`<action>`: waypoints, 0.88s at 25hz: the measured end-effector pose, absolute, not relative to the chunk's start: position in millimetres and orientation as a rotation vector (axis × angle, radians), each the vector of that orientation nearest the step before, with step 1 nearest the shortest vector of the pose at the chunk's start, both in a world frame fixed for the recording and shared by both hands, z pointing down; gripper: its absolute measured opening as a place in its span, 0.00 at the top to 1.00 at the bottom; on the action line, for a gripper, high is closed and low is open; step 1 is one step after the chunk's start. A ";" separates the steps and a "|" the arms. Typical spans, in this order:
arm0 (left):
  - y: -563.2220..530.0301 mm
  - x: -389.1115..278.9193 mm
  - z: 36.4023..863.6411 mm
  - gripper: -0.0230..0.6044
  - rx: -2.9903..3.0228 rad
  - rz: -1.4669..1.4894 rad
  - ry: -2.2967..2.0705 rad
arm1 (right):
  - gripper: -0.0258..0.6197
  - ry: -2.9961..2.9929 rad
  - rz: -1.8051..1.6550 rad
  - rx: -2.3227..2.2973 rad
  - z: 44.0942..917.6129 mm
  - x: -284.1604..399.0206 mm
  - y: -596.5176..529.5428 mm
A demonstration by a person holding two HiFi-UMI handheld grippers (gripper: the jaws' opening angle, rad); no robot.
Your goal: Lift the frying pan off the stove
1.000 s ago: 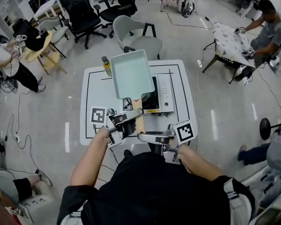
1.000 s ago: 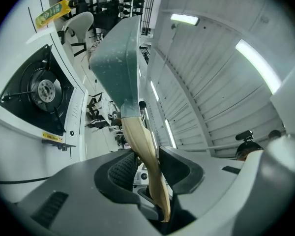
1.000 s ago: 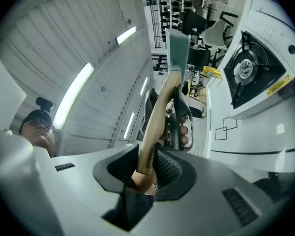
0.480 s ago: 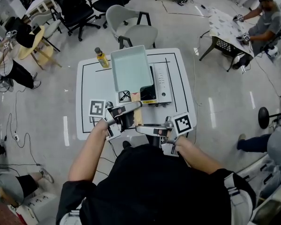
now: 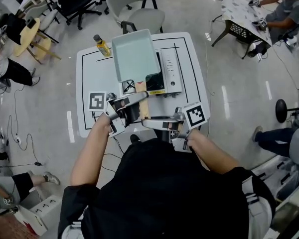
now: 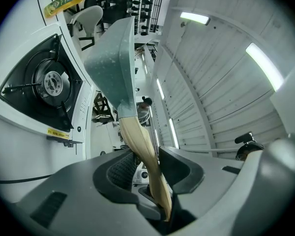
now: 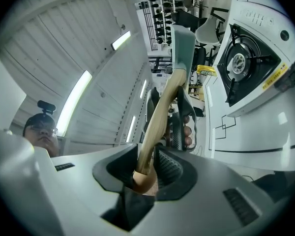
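You had the frying pan (image 5: 134, 55) up in the air, out ahead of both tools, carried by its wooden handle (image 5: 144, 108). Your left tool (image 6: 150, 160) was clamped on that handle partway along. In the left gripper view the wood ran down between the two ribbed pads, and both sides pressed on it. Your right tool (image 7: 145, 167) came in from the opposite side, nearer to you than the left one, and gripped the butt end of the handle. The rounded end sat deep between its jaws, against the ribbed pad. Those jaws had just been opening a little, with the handle between them.

The pan's pale green body began just past the left tool's jaws and stretched away from you, clear of the stove (image 5: 170, 73). The stove sat on the white tabletop (image 5: 92, 78), beyond the right tool and to the right of the pan. Its black burner was bare in both gripper views. In the head view the pan overlapped the stove's left edge and hid part of it.

A bottle (image 5: 100, 45) with a yellow label stood on the tabletop beyond the left tool, just left of the pan's far end and well apart from the stove. Black lines ran round the tabletop. A grey chair (image 5: 139, 14) stood on the floor past the tabletop's far edge, straight ahead of both tools.
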State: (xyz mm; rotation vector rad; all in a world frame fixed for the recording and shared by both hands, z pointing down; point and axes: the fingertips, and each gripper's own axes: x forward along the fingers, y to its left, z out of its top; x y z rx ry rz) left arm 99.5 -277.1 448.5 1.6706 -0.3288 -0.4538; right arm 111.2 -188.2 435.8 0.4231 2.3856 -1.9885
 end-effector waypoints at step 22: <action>-319.5 100.8 449.3 0.73 1.703 -0.462 -0.384 | 0.78 2.488 -1.927 0.548 440.7 116.1 -228.3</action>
